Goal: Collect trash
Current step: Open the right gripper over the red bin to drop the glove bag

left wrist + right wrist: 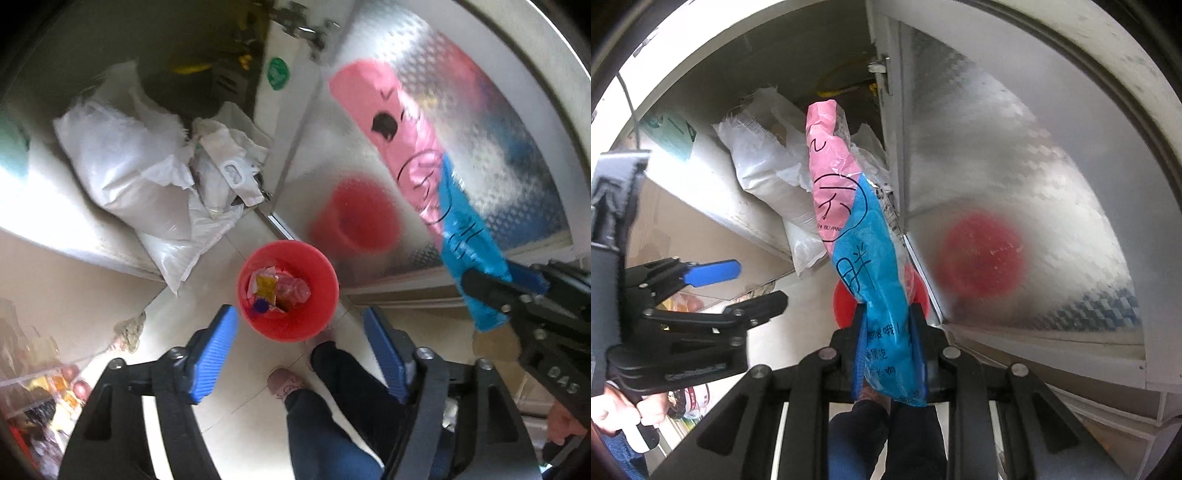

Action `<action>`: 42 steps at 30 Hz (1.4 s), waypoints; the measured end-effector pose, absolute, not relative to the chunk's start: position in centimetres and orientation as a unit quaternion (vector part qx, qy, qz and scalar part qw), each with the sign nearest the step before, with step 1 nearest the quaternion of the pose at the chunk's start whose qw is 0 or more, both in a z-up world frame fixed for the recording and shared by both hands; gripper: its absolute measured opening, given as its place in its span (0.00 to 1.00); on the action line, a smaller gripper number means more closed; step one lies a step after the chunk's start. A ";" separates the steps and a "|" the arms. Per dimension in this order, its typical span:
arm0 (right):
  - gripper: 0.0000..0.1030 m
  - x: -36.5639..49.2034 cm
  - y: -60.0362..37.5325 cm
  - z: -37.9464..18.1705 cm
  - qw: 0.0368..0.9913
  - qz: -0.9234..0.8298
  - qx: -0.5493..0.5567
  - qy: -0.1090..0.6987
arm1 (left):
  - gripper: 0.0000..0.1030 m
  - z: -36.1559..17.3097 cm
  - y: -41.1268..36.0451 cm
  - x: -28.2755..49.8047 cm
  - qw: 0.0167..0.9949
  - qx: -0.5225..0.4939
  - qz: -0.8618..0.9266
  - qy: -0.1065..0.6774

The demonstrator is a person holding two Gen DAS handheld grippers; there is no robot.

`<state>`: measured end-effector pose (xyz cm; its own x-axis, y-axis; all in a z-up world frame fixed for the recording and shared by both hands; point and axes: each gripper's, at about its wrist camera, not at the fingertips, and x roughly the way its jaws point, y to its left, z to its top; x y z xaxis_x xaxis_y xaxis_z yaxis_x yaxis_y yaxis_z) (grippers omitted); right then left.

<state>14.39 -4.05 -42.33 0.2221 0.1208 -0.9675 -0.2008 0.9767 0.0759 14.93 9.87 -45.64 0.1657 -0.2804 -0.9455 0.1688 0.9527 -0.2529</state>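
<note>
A red trash bin (pixel 288 290) stands on the tiled floor and holds several bright wrappers. My left gripper (pixel 299 339) is open and empty, above the bin's near rim. My right gripper (pixel 888 334) is shut on a long pink and blue snack bag (pixel 849 218) and holds it up in the air; the bag hides most of the bin (pixel 842 306) in the right wrist view. In the left wrist view the bag (pixel 424 162) hangs to the right of the bin, held by the right gripper (pixel 491 291).
An open cabinet door (pixel 461 122) with a shiny patterned face stands right of the bin and reflects it. White sacks (pixel 125 162) lie in the cabinet behind the bin. The person's legs and slipper (pixel 284 380) are just in front of the bin.
</note>
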 end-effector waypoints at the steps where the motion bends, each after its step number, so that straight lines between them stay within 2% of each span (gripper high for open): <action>1: 0.19 14.3 -4.2 -42.4 0.779 0.107 -0.035 0.617 | 0.78 -45.7 10.3 14.8 0.764 -0.046 -0.143 0.627; 5: 0.19 14.6 -3.3 -43.9 0.770 0.121 -0.049 0.624 | 0.89 -46.6 10.8 14.3 0.773 -0.015 -0.117 0.623; 9: 0.19 14.7 -2.9 -46.4 0.756 0.134 -0.068 0.637 | 1.00 -47.9 11.8 13.9 0.774 -0.033 -0.102 0.624; 25: 0.20 15.8 -1.6 -55.8 0.705 0.139 -0.113 0.687 | 1.00 -56.4 13.3 14.0 0.745 -0.033 -0.070 0.662; 27: 0.27 16.2 -1.5 -57.0 0.690 0.140 -0.122 0.700 | 1.00 -57.1 13.4 14.1 0.745 -0.033 -0.067 0.663; 29: 0.52 16.3 -1.4 -57.4 0.685 0.142 -0.122 0.704 | 1.00 -57.5 13.5 14.2 0.743 -0.036 -0.063 0.666; 31: 0.63 16.3 -1.7 -57.1 0.689 0.143 -0.128 0.698 | 1.00 -57.6 13.7 14.2 0.742 -0.040 -0.061 0.667; 36: 0.64 16.0 -1.9 -54.5 0.691 0.146 -0.123 0.698 | 1.00 -55.8 13.9 14.1 0.745 -0.036 -0.057 0.663; 40: 0.74 15.8 -1.7 -51.1 0.706 0.150 -0.114 0.683 | 1.00 -51.9 14.0 14.0 0.756 -0.026 -0.057 0.652; 42: 0.74 15.6 -1.6 -48.3 0.716 0.152 -0.105 0.673 | 1.00 -49.4 14.2 13.9 0.762 -0.026 -0.056 0.644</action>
